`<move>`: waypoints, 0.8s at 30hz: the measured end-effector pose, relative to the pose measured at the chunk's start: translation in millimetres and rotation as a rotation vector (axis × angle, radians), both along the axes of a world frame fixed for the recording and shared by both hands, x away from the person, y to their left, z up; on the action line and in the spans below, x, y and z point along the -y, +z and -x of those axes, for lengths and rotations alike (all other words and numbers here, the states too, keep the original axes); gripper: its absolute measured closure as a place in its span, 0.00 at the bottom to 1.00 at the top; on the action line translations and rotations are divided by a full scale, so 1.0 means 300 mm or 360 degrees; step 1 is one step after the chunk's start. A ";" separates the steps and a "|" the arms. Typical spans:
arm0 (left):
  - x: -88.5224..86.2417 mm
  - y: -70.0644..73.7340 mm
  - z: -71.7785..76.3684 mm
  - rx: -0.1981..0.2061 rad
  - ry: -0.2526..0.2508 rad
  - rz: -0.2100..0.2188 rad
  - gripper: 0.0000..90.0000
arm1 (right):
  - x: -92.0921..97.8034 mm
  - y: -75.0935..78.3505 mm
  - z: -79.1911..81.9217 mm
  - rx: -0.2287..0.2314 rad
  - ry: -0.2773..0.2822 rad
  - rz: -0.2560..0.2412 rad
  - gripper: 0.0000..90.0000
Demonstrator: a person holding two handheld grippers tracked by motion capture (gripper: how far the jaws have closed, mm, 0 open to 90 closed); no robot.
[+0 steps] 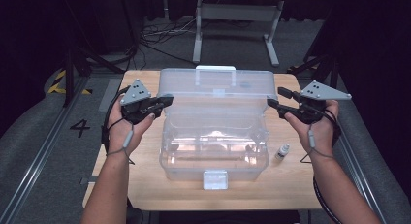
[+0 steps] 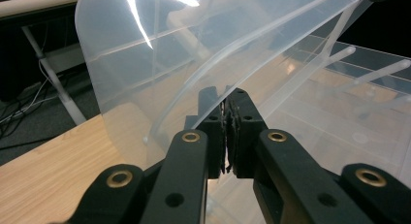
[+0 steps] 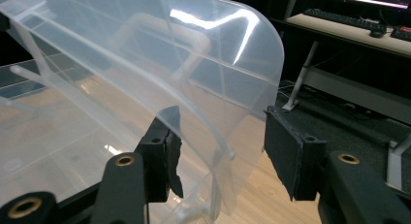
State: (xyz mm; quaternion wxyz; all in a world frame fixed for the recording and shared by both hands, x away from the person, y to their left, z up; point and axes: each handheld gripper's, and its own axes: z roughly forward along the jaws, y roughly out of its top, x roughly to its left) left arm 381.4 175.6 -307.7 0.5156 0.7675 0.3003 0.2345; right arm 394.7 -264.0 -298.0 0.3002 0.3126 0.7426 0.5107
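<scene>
Jaws of the left gripper (image 2: 228,136) were pinched shut on the lid (image 1: 218,86); the right gripper (image 3: 220,151) was spread wide around its edge. The box (image 1: 213,146) was judged opened, the lid raised; the small bottle (image 1: 282,152) beside it remained unhandled.

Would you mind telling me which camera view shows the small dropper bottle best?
The high view: the small dropper bottle stands upright on the table, right of the clear box. The two gripper views look at the box's raised lid instead.

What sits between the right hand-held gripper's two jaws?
The side edge of the clear box's raised lid passes between the open jaws of the right hand-held gripper, seen in the right gripper view.
</scene>
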 end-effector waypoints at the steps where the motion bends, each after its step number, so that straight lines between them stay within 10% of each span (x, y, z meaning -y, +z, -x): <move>1: 0.000 0.000 0.000 0.0001 -0.0001 -0.0010 0.95 | -0.003 -0.005 -0.009 -0.0017 -0.0013 -0.0013 0.53; 24: -0.003 -0.001 0.006 -0.0035 -0.0029 -0.0021 0.89 | -0.059 -0.024 -0.019 0.0167 -0.0187 0.0056 0.65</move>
